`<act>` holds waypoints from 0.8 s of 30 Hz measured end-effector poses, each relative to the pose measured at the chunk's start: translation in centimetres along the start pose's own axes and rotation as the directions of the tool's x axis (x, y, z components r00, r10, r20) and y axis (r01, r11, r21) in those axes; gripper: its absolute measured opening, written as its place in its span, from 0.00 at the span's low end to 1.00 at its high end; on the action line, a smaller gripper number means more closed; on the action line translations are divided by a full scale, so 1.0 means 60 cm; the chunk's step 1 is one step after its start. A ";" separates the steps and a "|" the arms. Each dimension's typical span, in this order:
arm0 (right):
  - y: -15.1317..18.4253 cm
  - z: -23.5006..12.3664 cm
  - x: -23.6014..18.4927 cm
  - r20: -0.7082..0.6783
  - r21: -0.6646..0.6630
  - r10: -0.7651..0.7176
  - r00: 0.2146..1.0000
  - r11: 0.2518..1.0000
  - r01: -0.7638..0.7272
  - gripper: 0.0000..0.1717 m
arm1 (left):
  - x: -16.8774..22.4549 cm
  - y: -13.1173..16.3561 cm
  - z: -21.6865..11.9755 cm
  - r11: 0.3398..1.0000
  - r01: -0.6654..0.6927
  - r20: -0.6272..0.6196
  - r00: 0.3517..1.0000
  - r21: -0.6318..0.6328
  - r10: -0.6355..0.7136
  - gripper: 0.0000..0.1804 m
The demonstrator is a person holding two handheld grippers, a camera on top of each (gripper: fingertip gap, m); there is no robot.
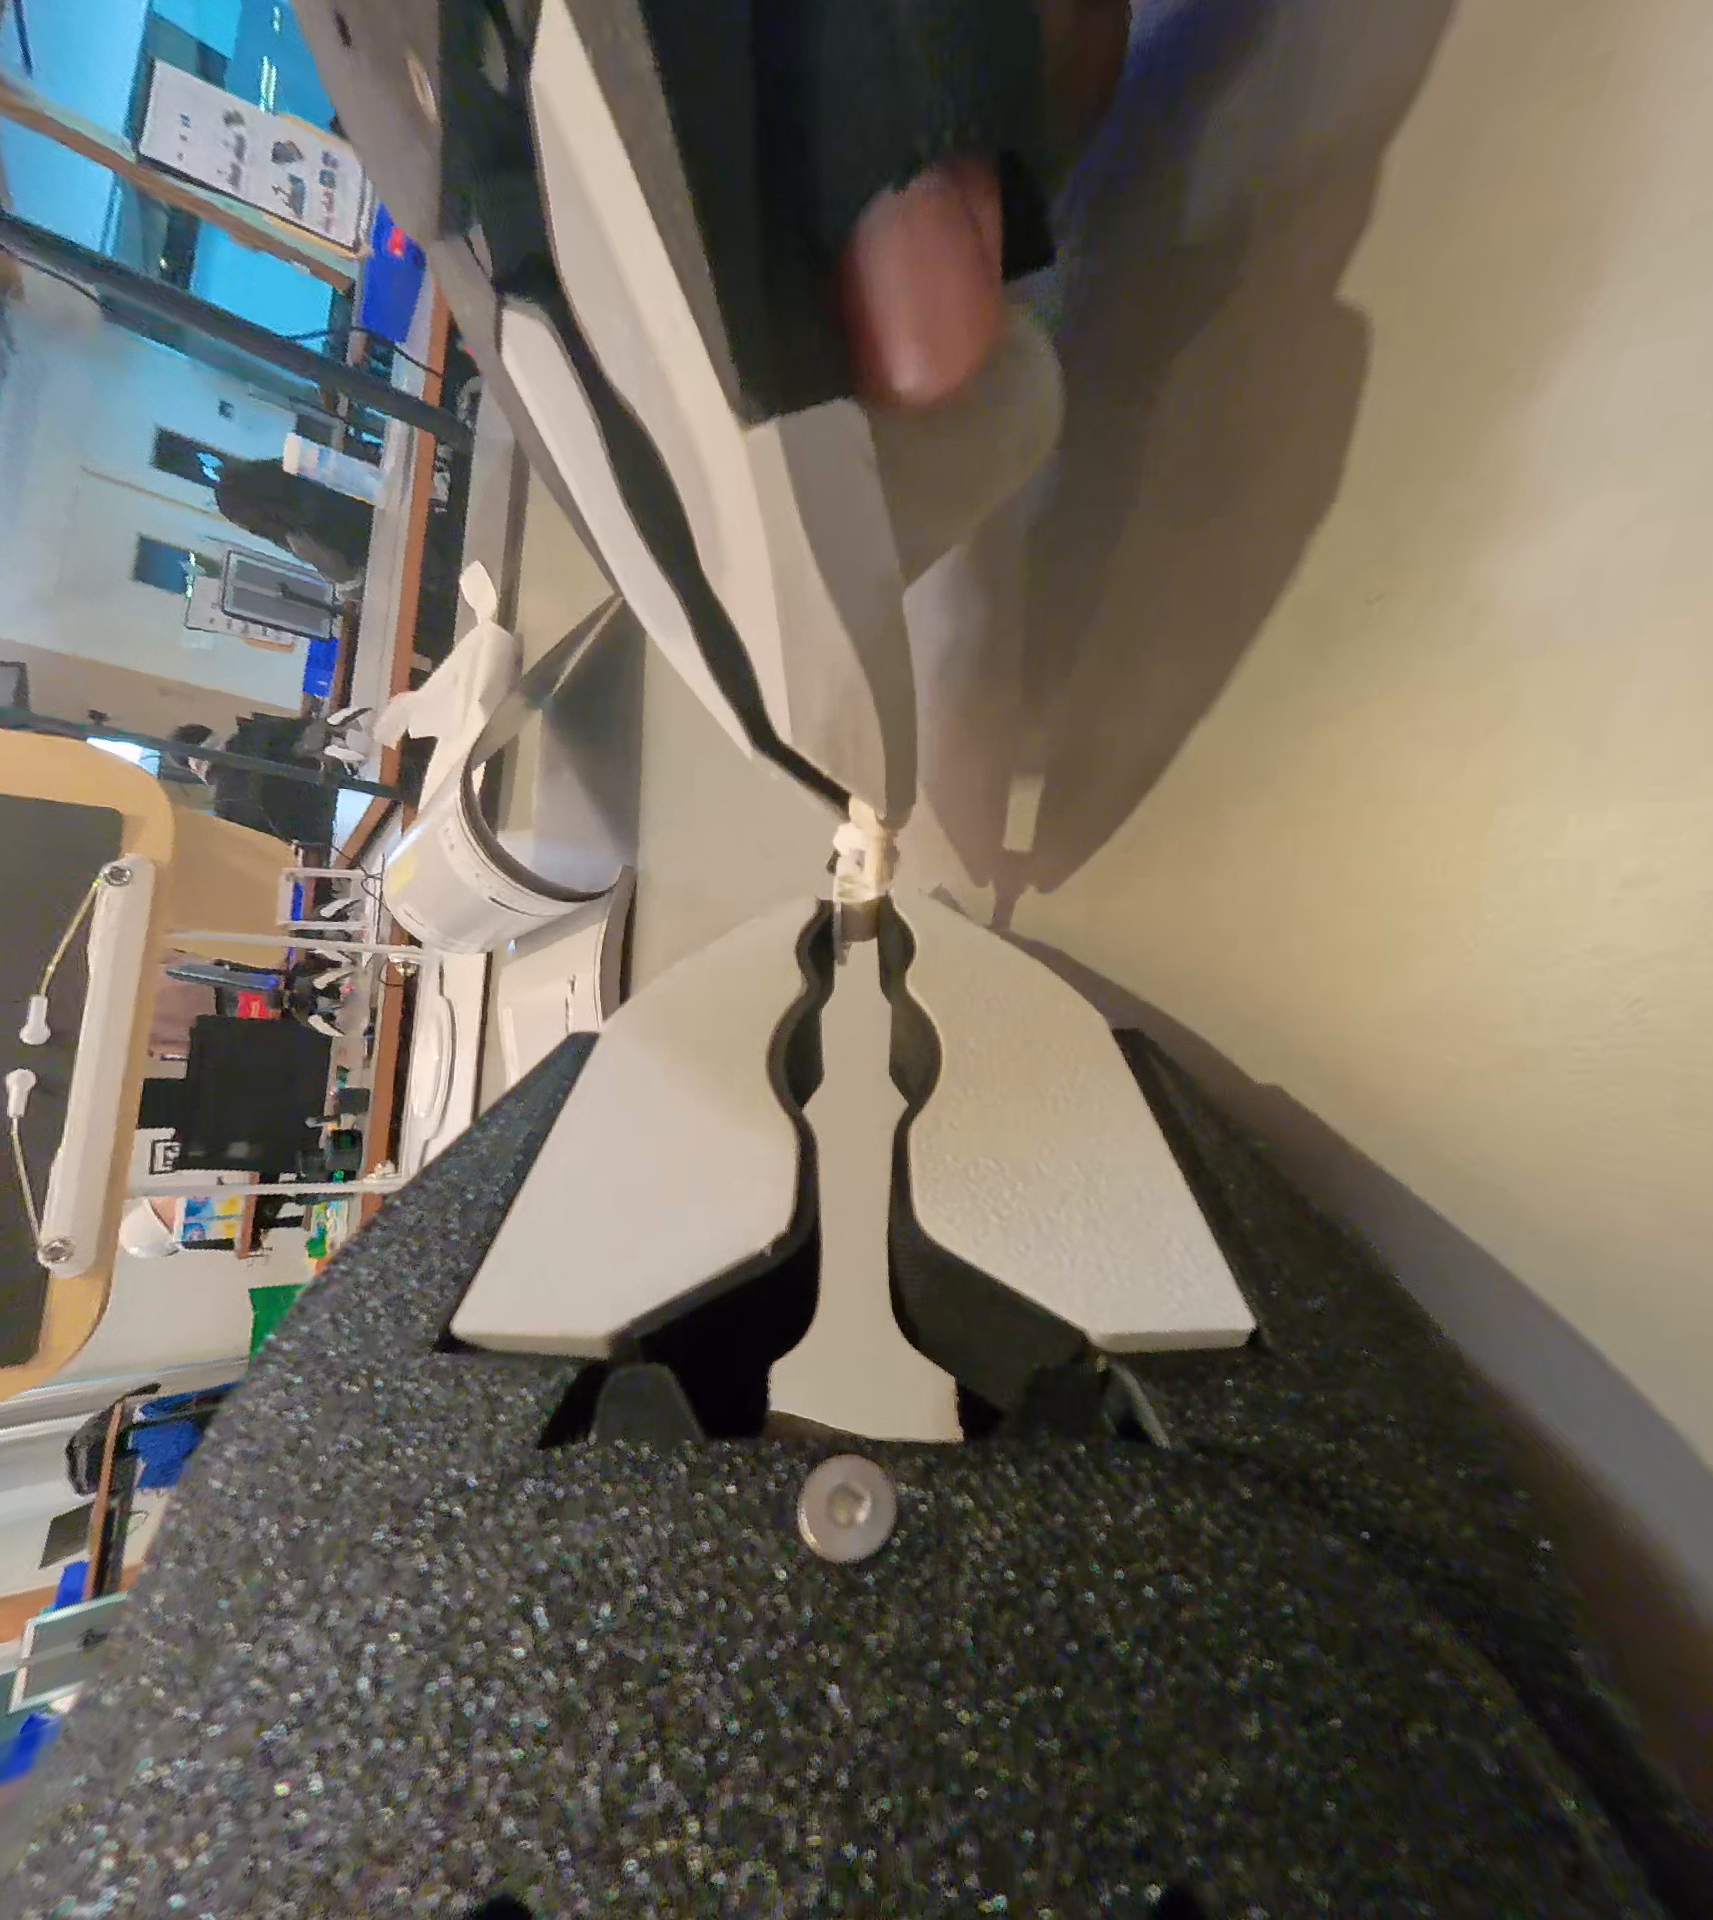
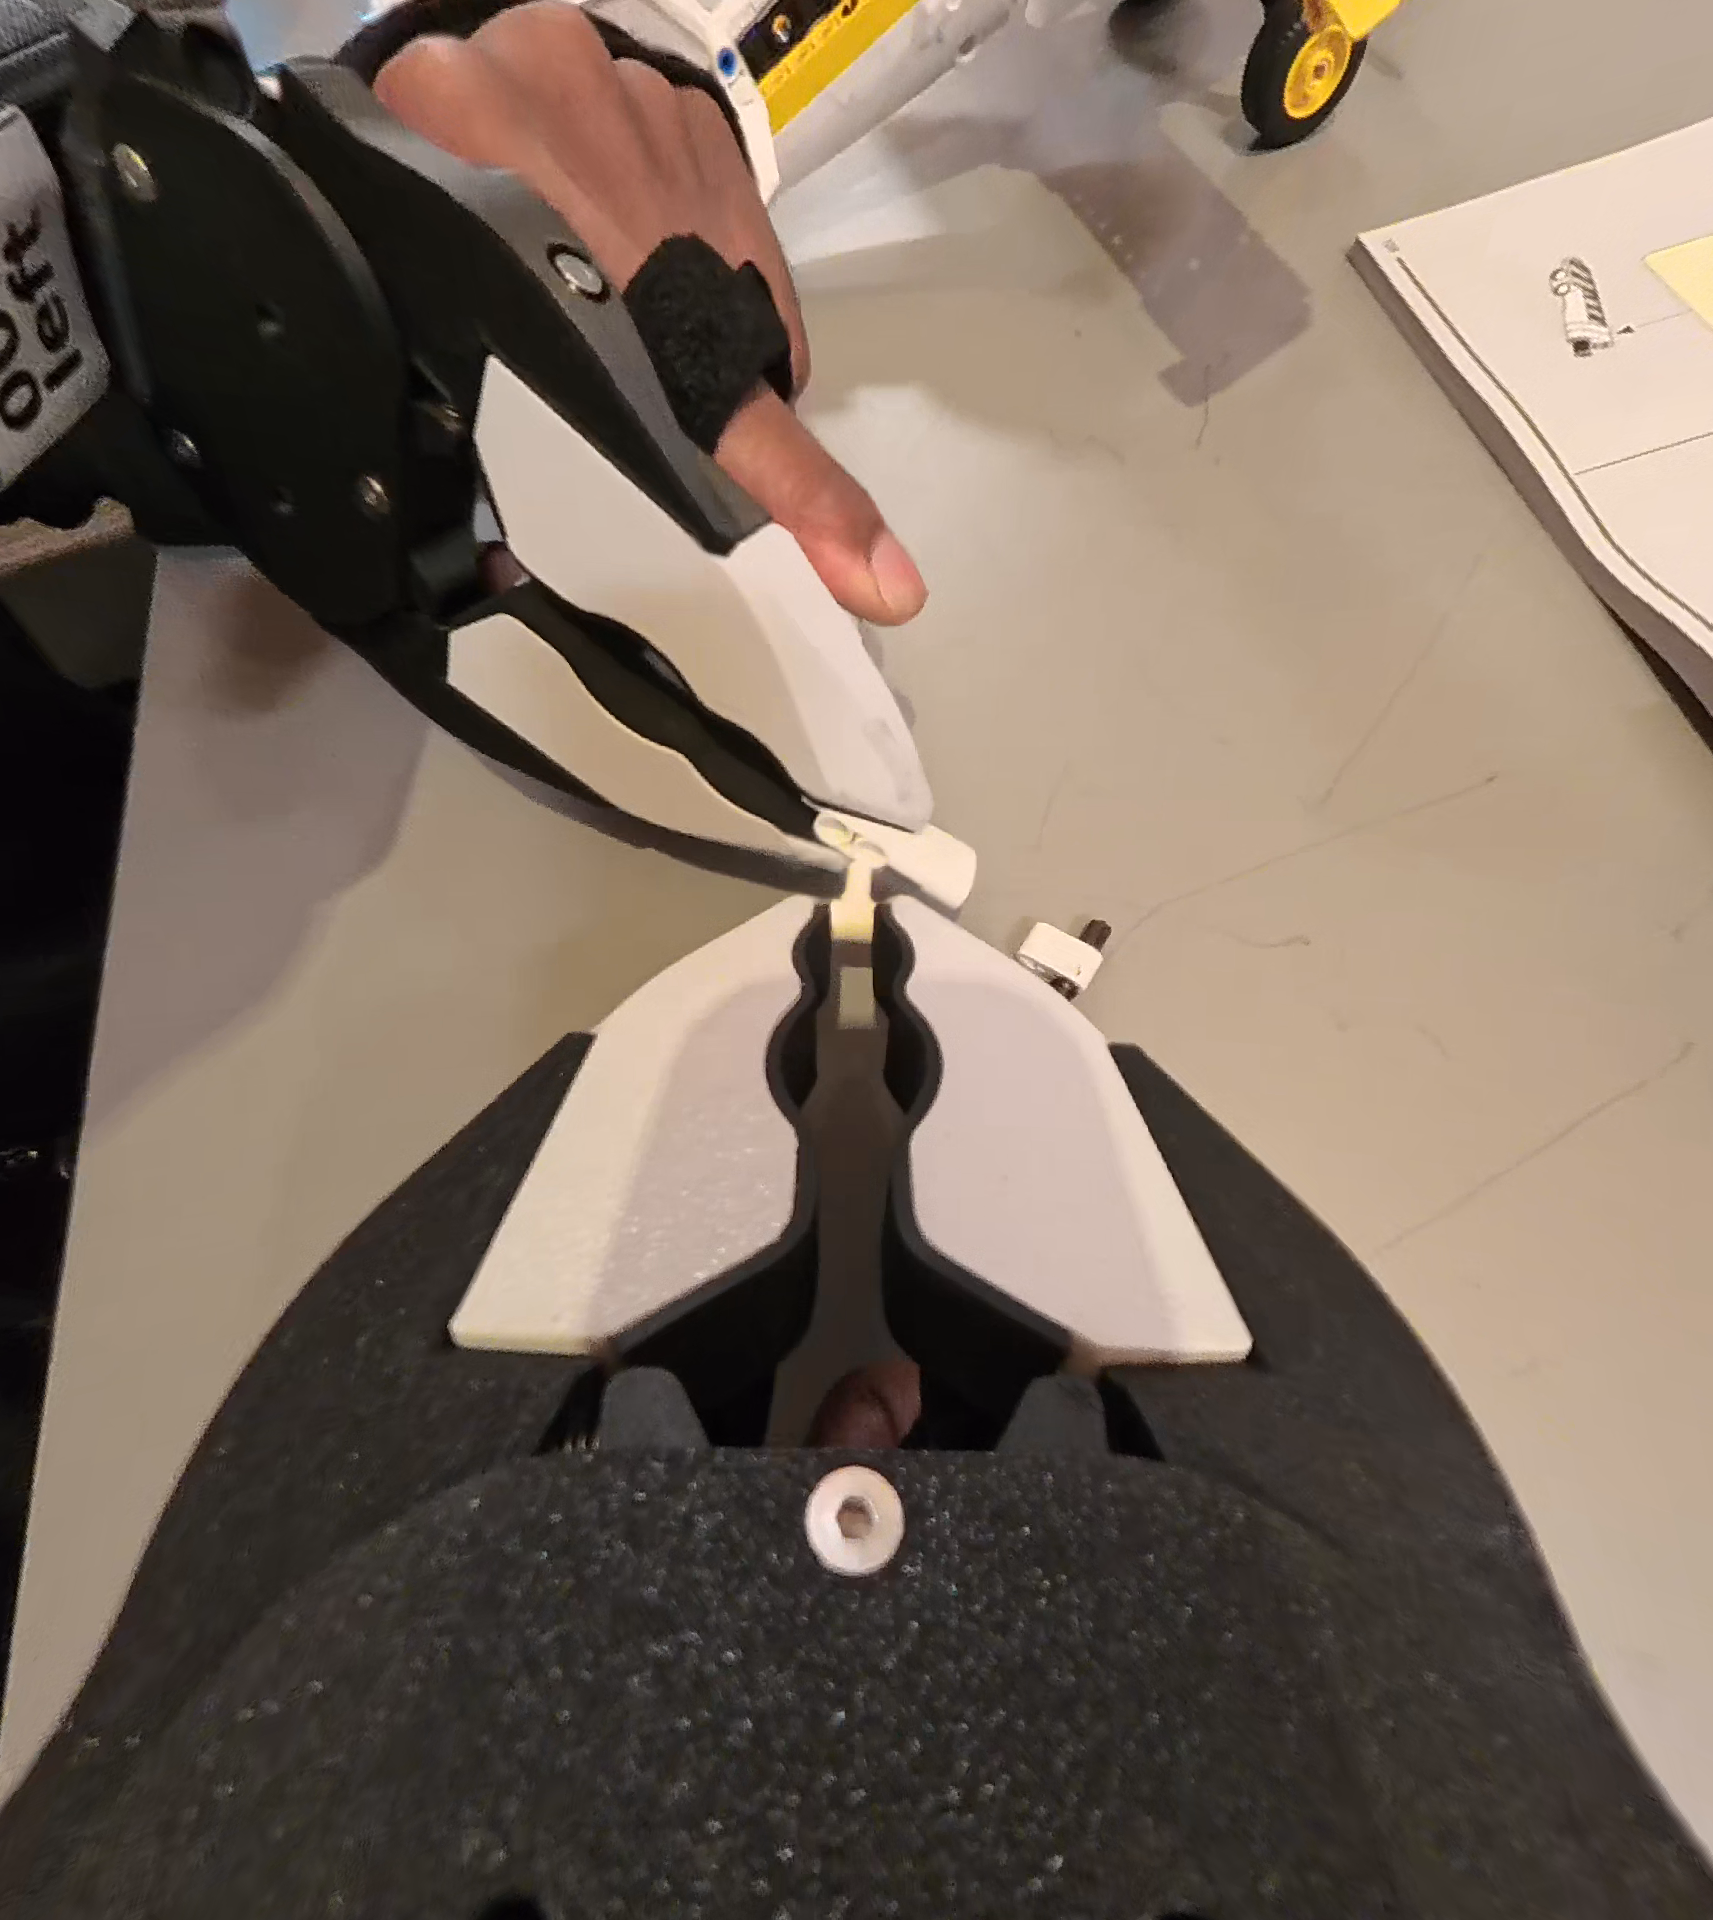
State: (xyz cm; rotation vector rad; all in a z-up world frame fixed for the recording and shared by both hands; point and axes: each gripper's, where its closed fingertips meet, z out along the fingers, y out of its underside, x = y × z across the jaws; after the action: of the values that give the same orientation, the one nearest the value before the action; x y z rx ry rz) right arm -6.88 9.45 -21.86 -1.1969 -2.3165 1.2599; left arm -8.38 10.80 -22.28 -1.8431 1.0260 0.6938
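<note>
We hold both grippers tip to tip: our right gripper (image 2: 854, 925) clamped on a thin cream pin (image 2: 854, 971), our left gripper (image 2: 867, 836), from ten o'clock, clamped on a small white connector (image 2: 919, 862), seemingly to steady their joining above the grey table (image 2: 1247, 727).

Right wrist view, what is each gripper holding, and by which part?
The right gripper pinches a thin cream strip near its far end. The left gripper clamps a small white connector piece by one end.
</note>
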 end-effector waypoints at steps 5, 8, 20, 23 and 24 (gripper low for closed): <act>-0.005 -0.001 -0.008 0.015 0.013 -0.031 0.999 0.999 0.031 0.04 | 0.003 0.001 0.003 0.998 -0.056 0.024 0.998 -0.021 0.056 0.04; -0.006 -0.003 -0.008 0.012 0.018 -0.038 0.999 0.999 0.038 0.04 | 0.002 -0.001 0.004 0.997 -0.076 0.040 0.996 -0.024 0.077 0.04; 0.001 -0.001 -0.005 -0.005 -0.017 -0.031 0.999 0.999 0.031 0.04 | 0.010 0.003 0.006 0.990 -0.126 0.039 0.991 -0.066 0.129 0.04; -0.001 0.000 -0.006 -0.002 -0.010 -0.030 1.000 1.000 0.030 0.04 | 0.011 0.005 0.007 0.989 -0.125 0.041 0.991 -0.082 0.129 0.04; -0.002 0.000 -0.006 -0.004 -0.008 -0.030 1.000 1.000 0.030 0.04 | 0.011 0.005 0.007 0.989 -0.121 0.042 0.991 -0.085 0.125 0.04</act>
State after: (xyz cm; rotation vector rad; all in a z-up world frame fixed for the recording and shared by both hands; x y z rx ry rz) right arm -6.70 9.13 -21.73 -1.1613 -2.3301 1.2386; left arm -8.36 10.88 -23.11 -1.8363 1.1017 0.8604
